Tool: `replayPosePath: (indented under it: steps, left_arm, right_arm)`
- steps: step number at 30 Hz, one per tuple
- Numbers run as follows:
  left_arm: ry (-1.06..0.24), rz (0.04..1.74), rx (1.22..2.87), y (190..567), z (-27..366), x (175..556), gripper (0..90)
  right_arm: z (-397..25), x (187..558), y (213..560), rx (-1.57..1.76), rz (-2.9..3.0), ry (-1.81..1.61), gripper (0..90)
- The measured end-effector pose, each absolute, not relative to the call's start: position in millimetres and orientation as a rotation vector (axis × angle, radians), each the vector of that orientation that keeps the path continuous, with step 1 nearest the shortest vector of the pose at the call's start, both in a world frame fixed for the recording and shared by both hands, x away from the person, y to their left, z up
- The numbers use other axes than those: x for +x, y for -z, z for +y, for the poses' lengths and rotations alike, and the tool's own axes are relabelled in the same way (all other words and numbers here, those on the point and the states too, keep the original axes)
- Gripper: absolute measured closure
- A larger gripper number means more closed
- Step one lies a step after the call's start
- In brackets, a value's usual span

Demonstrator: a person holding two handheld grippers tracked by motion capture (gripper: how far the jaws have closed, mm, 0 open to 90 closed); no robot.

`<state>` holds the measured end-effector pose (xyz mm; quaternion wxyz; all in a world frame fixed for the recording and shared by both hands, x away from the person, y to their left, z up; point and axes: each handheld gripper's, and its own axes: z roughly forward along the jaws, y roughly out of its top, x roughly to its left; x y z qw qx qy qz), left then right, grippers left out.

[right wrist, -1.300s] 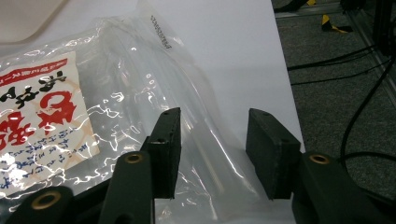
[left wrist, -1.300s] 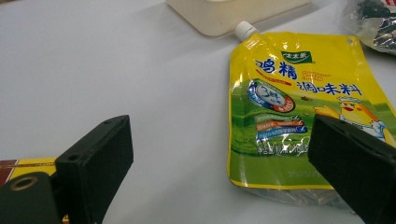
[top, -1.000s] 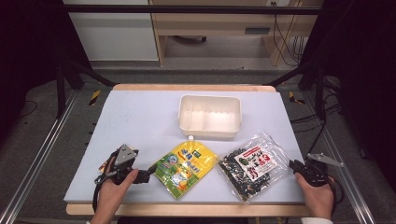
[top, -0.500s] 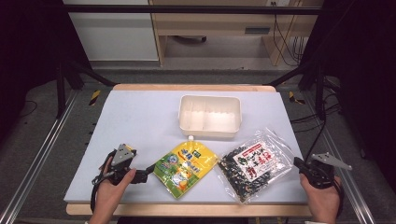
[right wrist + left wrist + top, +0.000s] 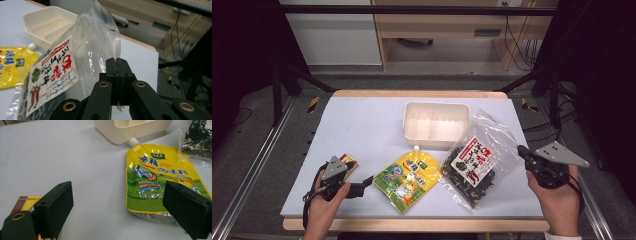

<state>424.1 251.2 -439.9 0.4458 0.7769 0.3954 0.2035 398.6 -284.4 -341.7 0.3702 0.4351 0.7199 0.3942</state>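
A clear bag of dark dried food with a red-and-white label [image 5: 474, 160] lies at the right of the white table. My right gripper [image 5: 521, 151] is shut on the bag's [image 5: 82, 55] right edge and holds that side raised; in the right gripper view its jaws [image 5: 116, 65] are pressed together on the plastic. A yellow spouted pouch [image 5: 408, 180] lies flat at the front centre. My left gripper [image 5: 364, 184] stands open just left of the pouch [image 5: 155, 177], low over the table, jaws [image 5: 120, 205] wide apart with nothing between them.
A cream two-compartment tray [image 5: 435, 125] stands behind the pouch and bag. A small brown-and-yellow box [image 5: 348, 164] lies under my left gripper. The table's front edge [image 5: 412, 223] runs close below both hands. Metal frame rails flank the table.
My right gripper has risen and drawn back to the right with the bag's edge, so the bag now tilts up toward the tray. The left gripper has barely moved.
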Motion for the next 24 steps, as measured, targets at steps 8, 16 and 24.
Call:
replayPosePath:
  steps: [8, 16, 24]
  left_arm:
    - [-0.450, 0.916, 1.917, 435, 248, 419, 9.5]
    - [-0.482, 0.781, 2.029, 406, 227, 425, 8.9]
    - [-0.533, 0.603, 2.132, 347, 199, 443, 10.1]
  right_arm:
    - [-233, 416, 291, 0.830, 2.001, -0.941, 89.6]
    - [-201, 430, 272, 0.656, 2.103, -0.895, 89.5]
    - [-182, 441, 267, 0.537, 2.160, -0.898, 89.4]
